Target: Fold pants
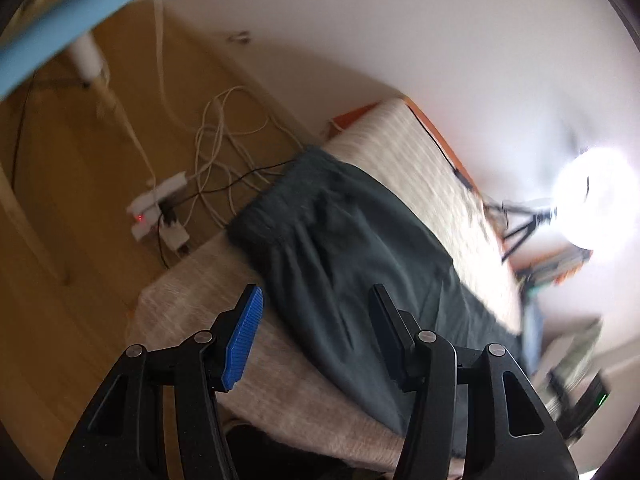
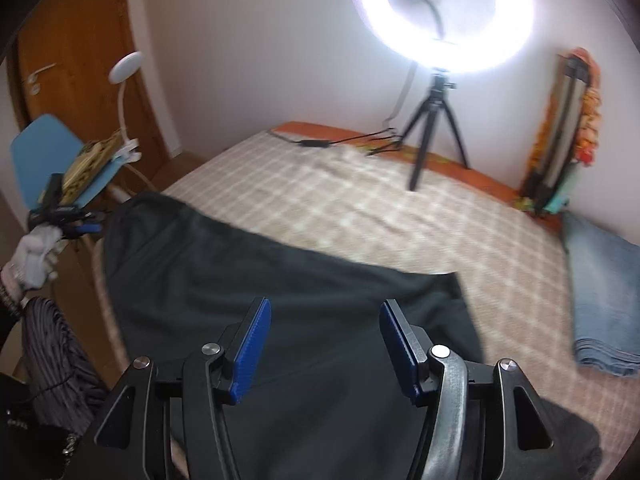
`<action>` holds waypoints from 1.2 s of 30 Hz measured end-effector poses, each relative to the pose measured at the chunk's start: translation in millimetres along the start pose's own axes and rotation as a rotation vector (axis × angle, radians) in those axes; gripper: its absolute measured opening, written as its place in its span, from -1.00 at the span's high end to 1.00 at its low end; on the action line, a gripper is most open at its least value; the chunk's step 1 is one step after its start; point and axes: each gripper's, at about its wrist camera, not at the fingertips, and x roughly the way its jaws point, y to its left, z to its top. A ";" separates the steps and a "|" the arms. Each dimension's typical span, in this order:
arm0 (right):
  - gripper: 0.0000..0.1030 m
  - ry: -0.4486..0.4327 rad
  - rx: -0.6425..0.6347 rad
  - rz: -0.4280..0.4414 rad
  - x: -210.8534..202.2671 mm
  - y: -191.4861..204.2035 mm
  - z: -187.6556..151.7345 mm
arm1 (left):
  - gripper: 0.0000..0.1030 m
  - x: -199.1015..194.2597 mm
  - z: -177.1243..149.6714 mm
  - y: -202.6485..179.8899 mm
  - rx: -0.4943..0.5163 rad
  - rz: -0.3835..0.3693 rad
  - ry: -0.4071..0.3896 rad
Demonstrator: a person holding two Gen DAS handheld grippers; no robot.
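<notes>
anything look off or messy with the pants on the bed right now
Nothing looks damaged. The dark pants lie flat on the checked bedspread, but their waistband end hangs slightly over the bed's edge, above loose cables on the floor.

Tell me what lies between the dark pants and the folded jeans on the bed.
Only bare checked blanket separates the pants from the jeans; the right wrist view shows it.

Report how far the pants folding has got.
Done: dark pants lie on the checked bedspread, apparently doubled leg over leg. In hand: nothing; the left gripper and right gripper hover with jaws open and empty. Left: folding them shorter, like the folded jeans.
</notes>
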 end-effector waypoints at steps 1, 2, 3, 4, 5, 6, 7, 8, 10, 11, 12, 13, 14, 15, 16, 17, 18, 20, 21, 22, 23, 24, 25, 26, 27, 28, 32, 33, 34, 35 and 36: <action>-0.15 0.000 0.003 0.016 1.1 7.5 -0.9 | -0.05 2.3 4.8 8.6 -0.028 -0.010 0.001; -0.15 0.001 0.007 0.027 1.8 13.7 -1.5 | -0.05 2.6 8.2 16.4 -0.053 -0.021 0.006; -0.15 0.004 0.011 0.036 2.6 19.6 -1.5 | -0.05 5.4 11.2 23.1 -0.087 -0.043 0.013; -0.15 0.007 0.010 0.046 3.2 25.3 -1.1 | -0.05 7.4 11.2 28.2 -0.116 -0.060 0.018; -0.15 0.007 0.000 0.050 3.7 31.4 -0.4 | -0.05 9.0 12.0 34.3 -0.142 -0.074 0.023; -0.15 0.007 -0.012 0.049 4.5 37.2 0.5 | -0.05 10.4 12.4 37.9 -0.151 -0.090 0.027; -0.15 0.008 -0.019 0.049 5.6 40.8 1.7 | -0.05 11.6 12.8 41.6 -0.155 -0.104 0.032; -0.15 0.010 -0.023 0.056 6.7 45.3 3.4 | -0.05 15.1 13.2 42.1 -0.158 -0.102 0.034; -0.15 0.010 -0.019 0.062 8.6 51.7 7.7 | -0.05 21.5 16.7 44.6 -0.164 -0.096 0.036; -0.15 0.008 -0.017 0.065 9.5 54.9 10.1 | -0.05 25.2 18.4 47.0 -0.178 -0.105 0.040; -0.15 0.006 -0.017 0.068 10.0 58.6 12.4 | -0.05 28.8 20.2 49.0 -0.192 -0.122 0.050; -0.15 0.005 -0.019 0.070 10.4 61.6 14.1 | -0.05 32.7 21.9 51.3 -0.204 -0.137 0.061; -0.15 0.002 -0.021 0.071 10.5 65.1 15.7 | -0.05 38.5 23.3 52.0 -0.208 -0.144 0.074; -0.15 0.002 -0.021 0.073 10.8 67.1 17.0 | -0.05 41.5 24.0 51.3 -0.205 -0.145 0.082; -0.15 0.001 -0.022 0.076 10.9 69.9 18.4 | -0.05 46.6 24.8 49.5 -0.199 -0.147 0.092; -0.15 0.000 -0.022 0.077 11.1 71.9 19.4 | -0.05 50.7 25.5 47.3 -0.191 -0.155 0.099; -0.15 0.000 -0.022 0.076 11.2 73.7 20.3 | -0.05 52.3 26.3 45.9 -0.185 -0.156 0.101; -0.15 0.001 -0.021 0.073 11.7 76.5 21.2 | -0.05 54.6 27.9 43.7 -0.186 -0.164 0.093; -0.15 0.003 -0.019 0.073 12.1 77.1 21.6 | -0.05 55.4 28.8 44.3 -0.193 -0.177 0.083; -0.15 0.006 -0.015 0.072 12.7 77.5 21.3 | -0.02 54.7 29.3 44.2 -0.197 -0.190 0.068; -0.15 0.008 -0.011 0.069 13.4 77.4 20.5 | 0.00 51.9 30.2 42.4 -0.194 -0.203 0.046; -0.15 0.011 -0.007 0.068 14.1 76.6 20.2 | 0.00 48.8 31.4 40.1 -0.183 -0.209 0.023; -0.15 0.015 -0.001 0.066 15.3 75.7 19.4 | 0.01 45.2 32.8 37.7 -0.171 -0.215 -0.003; -0.15 0.018 0.004 0.065 15.7 74.8 18.6 | 0.13 43.9 33.8 36.9 -0.164 -0.215 -0.019; -0.15 0.019 0.009 0.064 16.3 73.4 17.8 | 0.32 42.2 35.1 36.4 -0.162 -0.209 -0.039; -0.15 0.021 0.015 0.063 16.8 72.5 16.9 | 0.38 40.9 36.2 36.7 -0.164 -0.211 -0.056; -0.15 0.023 0.031 0.063 18.0 70.8 12.9 | 0.59 34.1 39.2 26.2 -0.108 -0.204 -0.109; -0.15 0.023 0.033 0.063 18.0 71.0 11.9 | 0.60 31.7 39.1 21.2 -0.085 -0.195 -0.125; -0.15 0.023 0.034 0.062 17.9 70.8 10.6 | 0.61 29.6 39.0 16.3 -0.062 -0.186 -0.138; -0.15 0.023 0.035 0.061 18.2 70.6 10.2 | 0.63 27.0 39.0 10.4 -0.035 -0.172 -0.153; -0.15 0.024 0.037 0.059 18.1 70.6 9.3 | 0.63 23.4 38.1 2.7 0.002 -0.155 -0.171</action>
